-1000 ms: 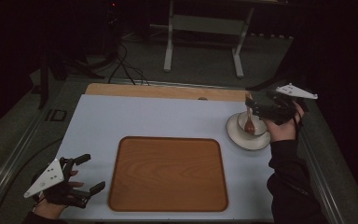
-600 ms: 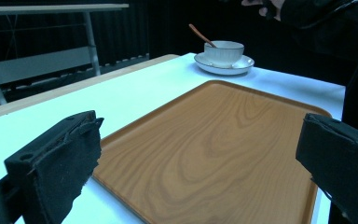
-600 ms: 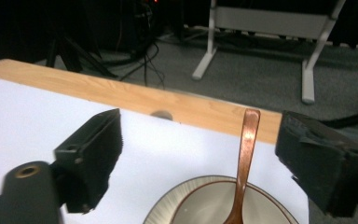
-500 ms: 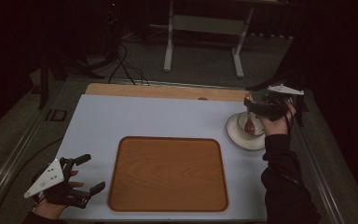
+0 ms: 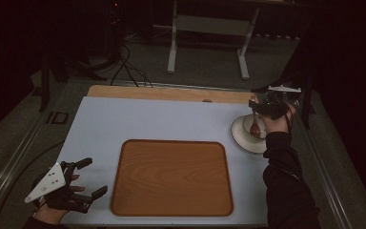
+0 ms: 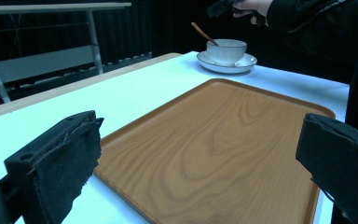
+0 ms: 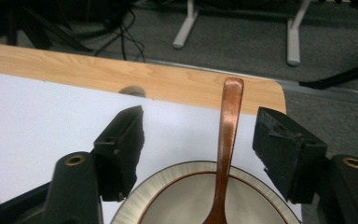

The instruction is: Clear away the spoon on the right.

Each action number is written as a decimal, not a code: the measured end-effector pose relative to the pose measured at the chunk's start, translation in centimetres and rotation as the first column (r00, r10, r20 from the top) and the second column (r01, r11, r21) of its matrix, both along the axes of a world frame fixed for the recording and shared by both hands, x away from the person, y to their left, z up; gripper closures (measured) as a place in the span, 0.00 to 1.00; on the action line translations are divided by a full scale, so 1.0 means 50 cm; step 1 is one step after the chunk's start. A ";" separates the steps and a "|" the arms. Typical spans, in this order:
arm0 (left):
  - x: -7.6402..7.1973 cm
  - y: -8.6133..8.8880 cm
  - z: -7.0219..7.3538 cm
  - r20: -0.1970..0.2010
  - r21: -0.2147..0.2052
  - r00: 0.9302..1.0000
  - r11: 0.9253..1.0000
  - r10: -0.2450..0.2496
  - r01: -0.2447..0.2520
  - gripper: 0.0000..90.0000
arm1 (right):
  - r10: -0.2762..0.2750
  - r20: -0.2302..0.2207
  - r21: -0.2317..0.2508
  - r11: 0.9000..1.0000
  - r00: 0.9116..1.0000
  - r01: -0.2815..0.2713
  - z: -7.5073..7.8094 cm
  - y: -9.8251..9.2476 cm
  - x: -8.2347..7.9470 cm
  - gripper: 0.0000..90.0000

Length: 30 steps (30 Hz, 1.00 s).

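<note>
The right gripper point(image 5: 259, 106) has been carried slightly back over the cup point(image 6: 226, 50), its jaws held apart around the spoon point(image 7: 225, 135) (not yet touched), so a grasp seems imminent. The left gripper point(image 5: 86, 183) is kept open beside the tray point(image 5: 171, 176).

On the table point(image 5: 138, 119): one wooden tray point(image 5: 171, 177), one white saucer point(image 5: 242, 138), one white cup point(image 6: 226, 50) on that saucer, one brown spoon point(image 7: 226, 140) standing in the cup. Above and beside: two grippers, namely left gripper point(image 5: 88, 179) and right gripper point(image 5: 257, 106), each with two black jaws. Beyond the table: one grey metal stand point(image 5: 208, 38) with two legs.
</note>
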State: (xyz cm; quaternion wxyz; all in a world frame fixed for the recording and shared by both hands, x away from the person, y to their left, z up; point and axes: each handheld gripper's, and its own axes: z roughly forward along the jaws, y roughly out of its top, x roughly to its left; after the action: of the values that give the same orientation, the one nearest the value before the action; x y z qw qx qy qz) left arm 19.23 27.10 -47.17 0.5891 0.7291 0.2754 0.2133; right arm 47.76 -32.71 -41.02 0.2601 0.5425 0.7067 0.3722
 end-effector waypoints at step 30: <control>0.003 0.001 -0.005 -0.013 0.009 1.000 1.000 0.010 -0.009 0.00 | -0.132 -0.186 -0.076 0.990 0.974 0.120 -0.067 -0.001 0.098 0.57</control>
State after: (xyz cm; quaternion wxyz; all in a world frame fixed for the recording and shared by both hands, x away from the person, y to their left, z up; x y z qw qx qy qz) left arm 19.39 27.14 -47.41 0.5831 0.7318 0.2816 0.2127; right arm 52.65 -32.77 -44.36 0.2317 0.6108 0.7040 0.2784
